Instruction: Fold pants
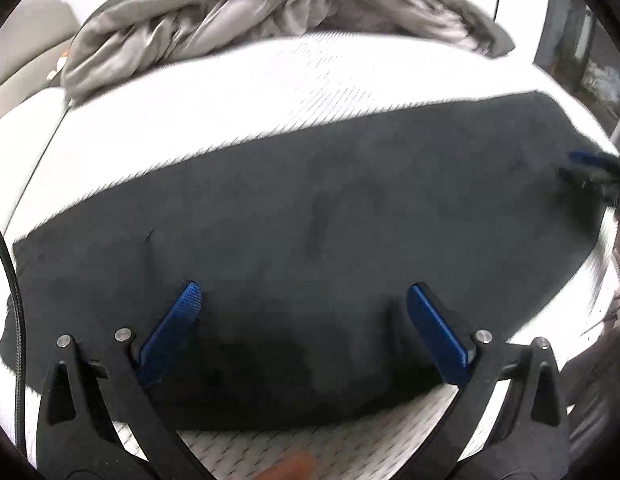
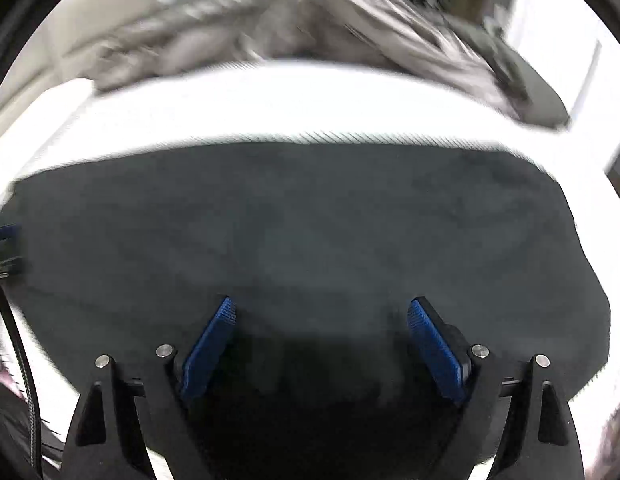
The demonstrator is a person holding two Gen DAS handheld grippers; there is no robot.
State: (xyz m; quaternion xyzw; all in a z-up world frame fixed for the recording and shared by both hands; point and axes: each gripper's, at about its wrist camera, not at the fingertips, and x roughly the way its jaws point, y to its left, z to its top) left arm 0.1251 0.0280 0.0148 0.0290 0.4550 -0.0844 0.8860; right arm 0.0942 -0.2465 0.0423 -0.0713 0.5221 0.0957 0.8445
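Lying flat across the white bed [image 1: 230, 92], the dark pants [image 1: 310, 208] spread beneath and ahead of both my tongs. My left tongs [image 1: 302, 300] hang released over the near edge. My right tongs [image 2: 319, 312] likewise stand released above the fabric. A grey blanket [image 1: 238, 12] sits bunched beyond.

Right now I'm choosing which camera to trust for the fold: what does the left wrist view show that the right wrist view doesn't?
Only the left wrist view shows the pants' near edge, with bare mattress below it. Only the right wrist view shows the pants' rounded right end, though with more blur. Both show the dark pants flat on the white mattress, the grey blanket heaped behind, and the left gripper and right gripper open over the cloth.
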